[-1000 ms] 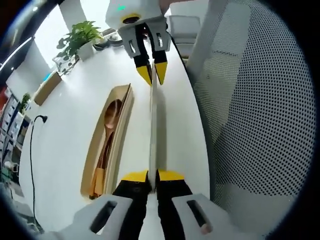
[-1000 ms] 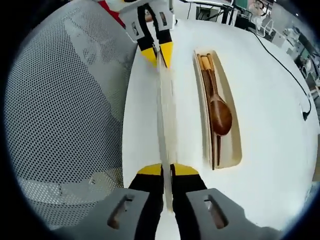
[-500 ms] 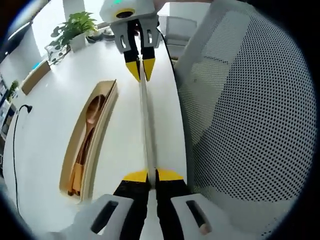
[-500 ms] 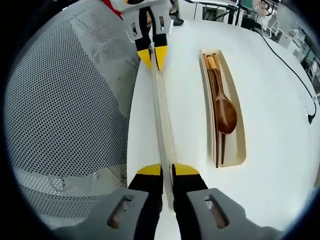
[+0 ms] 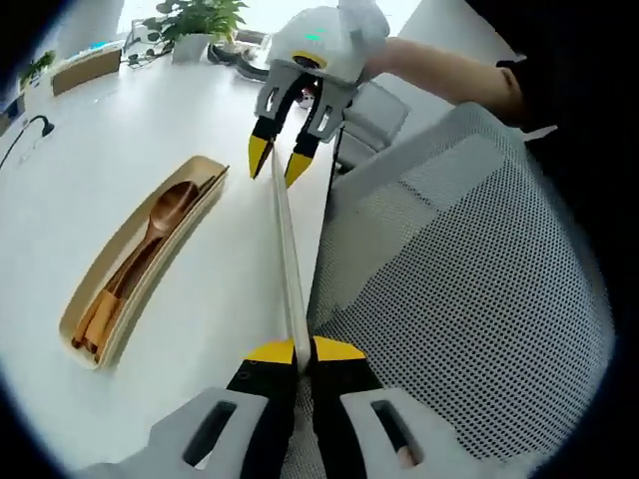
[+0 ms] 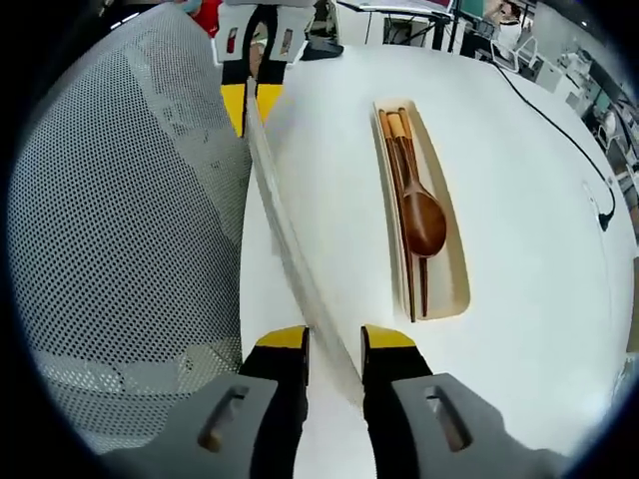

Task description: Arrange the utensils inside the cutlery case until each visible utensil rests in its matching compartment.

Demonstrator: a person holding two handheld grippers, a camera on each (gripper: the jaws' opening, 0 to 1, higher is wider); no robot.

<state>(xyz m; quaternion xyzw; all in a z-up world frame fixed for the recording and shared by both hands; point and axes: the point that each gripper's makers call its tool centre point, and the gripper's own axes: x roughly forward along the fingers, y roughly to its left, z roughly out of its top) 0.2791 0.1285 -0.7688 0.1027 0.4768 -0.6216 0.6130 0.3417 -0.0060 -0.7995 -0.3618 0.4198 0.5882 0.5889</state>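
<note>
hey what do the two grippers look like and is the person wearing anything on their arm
Both grippers, the left gripper and the right gripper, have black jaws with yellow tips on pale grey bodies with slotted openings. The right gripper's white housing carries a small green light. The person's sleeve is dark.

You will find no legible text, labels, brands, numbers or signs on any item in either the left gripper view or the right gripper view.
</note>
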